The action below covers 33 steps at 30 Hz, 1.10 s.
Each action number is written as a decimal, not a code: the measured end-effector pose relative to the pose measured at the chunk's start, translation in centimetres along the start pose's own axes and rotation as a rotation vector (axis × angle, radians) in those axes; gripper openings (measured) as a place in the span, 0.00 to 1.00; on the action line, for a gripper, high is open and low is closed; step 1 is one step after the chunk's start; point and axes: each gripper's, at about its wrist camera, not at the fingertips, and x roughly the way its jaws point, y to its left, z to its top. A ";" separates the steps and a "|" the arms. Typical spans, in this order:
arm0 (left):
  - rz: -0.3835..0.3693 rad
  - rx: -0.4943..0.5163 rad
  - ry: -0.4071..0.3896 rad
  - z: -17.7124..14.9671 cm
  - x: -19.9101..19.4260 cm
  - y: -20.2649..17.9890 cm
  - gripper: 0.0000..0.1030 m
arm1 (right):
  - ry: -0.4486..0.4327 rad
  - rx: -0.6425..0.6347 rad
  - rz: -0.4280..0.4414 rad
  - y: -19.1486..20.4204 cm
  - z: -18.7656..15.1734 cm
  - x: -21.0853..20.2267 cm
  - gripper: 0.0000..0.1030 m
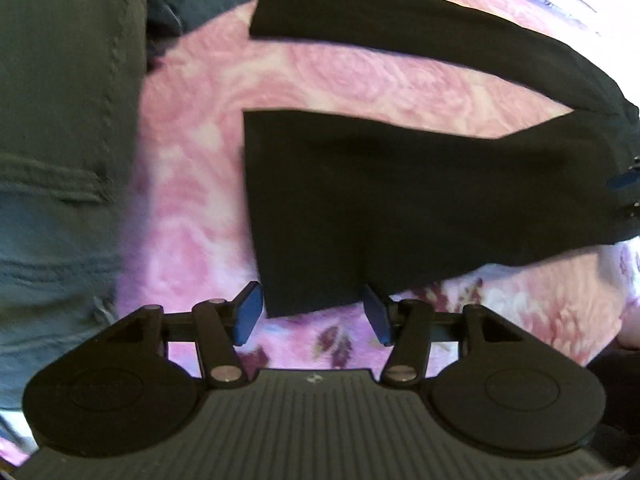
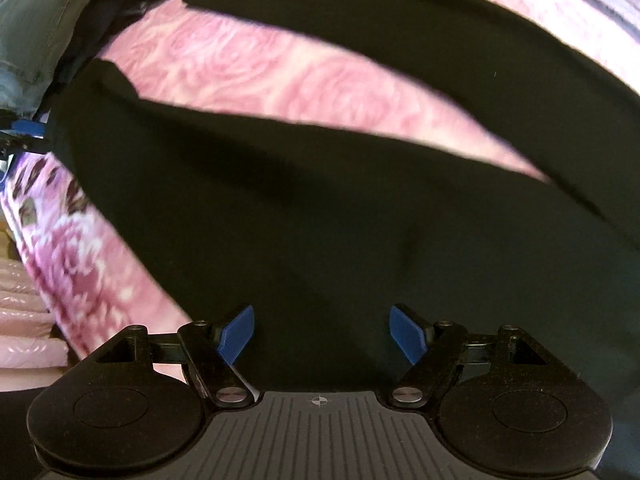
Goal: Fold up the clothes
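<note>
Left wrist view: left claw [image 1: 314, 314] spread, straddling the hem corner of the black trousers [image 1: 400, 200], pads not pressing.
Right wrist view: right claw [image 2: 321, 334] spread wide over the trousers' upper part; no pinch.
Trousers: flat on the pink floral bedspread [image 1: 320, 76], legs parted in a V.
Beside the trousers: green garment [image 1: 60, 120], near the hems.
Technique: probably pinch hem and waist together, lift evenly, lay the near leg onto the far one.

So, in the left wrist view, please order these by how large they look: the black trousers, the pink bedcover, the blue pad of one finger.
1. pink bedcover and black trousers: each fills a similar large share; the trousers hide part of the cover, so unranked.
2. Blue pad: clearly smallest, even though nearest the camera.
</note>
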 end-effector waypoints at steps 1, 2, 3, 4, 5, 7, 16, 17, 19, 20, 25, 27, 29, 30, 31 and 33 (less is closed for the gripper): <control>-0.009 0.002 0.000 0.0 0.2 -0.1 0.22 | 0.006 -0.002 -0.002 0.1 -0.2 0.0 0.75; -0.019 0.004 0.001 0.0 0.2 -0.2 0.12 | 0.012 -0.006 -0.006 0.1 -0.4 0.0 0.75; -0.025 0.006 0.004 0.1 -0.1 -0.3 0.07 | 0.018 -0.010 -0.009 0.2 -0.6 -0.1 0.75; -0.023 0.018 0.012 0.1 -0.7 -0.5 0.05 | 0.024 -0.013 -0.013 0.2 -0.8 -0.1 0.75; -0.023 0.035 0.031 0.0 -1.5 -0.6 0.05 | 0.026 -0.015 -0.016 0.2 -0.9 -0.3 0.75; -0.013 0.074 0.085 -0.7 -2.6 -0.9 0.05 | 0.026 -0.025 -0.020 0.2 -1.1 -1.0 0.75; 0.039 0.093 0.177 -2.4 -3.4 -1.2 0.10 | 0.010 -0.043 -0.042 -0.4 -0.1 -2.0 0.75; 0.049 0.091 0.172 -2.1 -3.9 -1.2 0.12 | -0.002 -0.037 -0.041 -0.5 0.2 -2.1 0.75; 0.069 0.117 0.147 -1.1 -4.8 -1.1 0.15 | -0.022 -0.035 -0.044 -0.6 0.7 -2.4 0.75; 0.080 0.135 0.127 -0.5 -5.1 -1.2 0.17 | -0.034 -0.036 -0.049 -0.7 1.0 -2.5 0.75; 0.079 0.210 0.047 3.4 -4.0 -1.7 0.33 | -0.082 -0.002 -0.100 -2.4 2.5 -2.2 0.75; 0.083 0.274 0.031 5.3 -2.4 -2.6 0.34 | -0.100 0.021 -0.117 -3.3 3.3 -1.9 0.75; 0.078 0.366 0.019 7.0 -0.2 -3.6 0.35 | -0.122 0.018 -0.151 -4.2 4.2 -1.5 0.75; 0.077 0.414 0.021 7.7 0.9 -4.0 0.35 | -0.131 0.007 -0.171 -4.5 4.7 -1.3 0.75; 0.079 0.465 0.038 8.2 2.1 -4.4 0.36 | -0.136 -0.031 -0.186 -4.6 5.2 -1.0 0.75; 0.086 0.565 0.094 8.9 4.3 -4.8 0.36 | -0.140 -0.133 -0.212 -4.6 6.0 -0.5 0.75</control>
